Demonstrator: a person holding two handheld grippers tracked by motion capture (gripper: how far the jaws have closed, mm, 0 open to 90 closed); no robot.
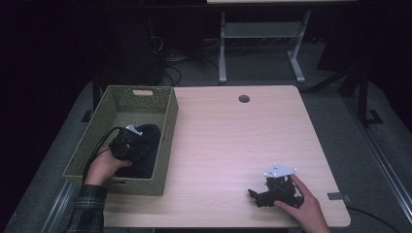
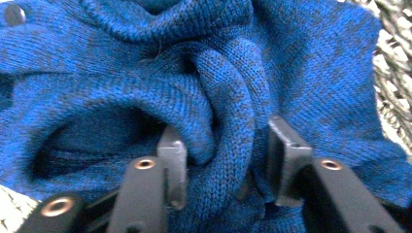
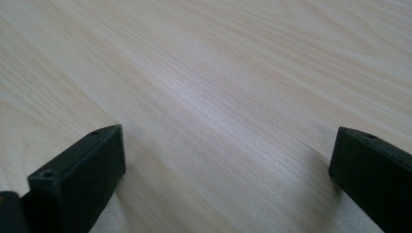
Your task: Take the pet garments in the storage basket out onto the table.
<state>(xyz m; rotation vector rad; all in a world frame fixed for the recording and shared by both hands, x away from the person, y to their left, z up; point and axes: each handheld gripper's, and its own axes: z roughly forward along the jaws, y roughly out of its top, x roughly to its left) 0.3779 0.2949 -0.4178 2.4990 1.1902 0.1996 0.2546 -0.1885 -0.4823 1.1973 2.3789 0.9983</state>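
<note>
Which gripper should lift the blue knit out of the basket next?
Left. The left gripper is already inside the green basket, jaws pinched on a fold of the blue knit garment. The right gripper rests open on the table, well away from it.

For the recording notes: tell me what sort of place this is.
Probably a lab or workshop set up for recording. A light wooden table with a cable hole stands on grey carpet, with loose cables and metal stand legs behind it.

Pinching a thick fold of blue knitted sweater (image 2: 233, 121) between both black jaws; woven basket (image 2: 393, 63) wall at right edge.
</note>
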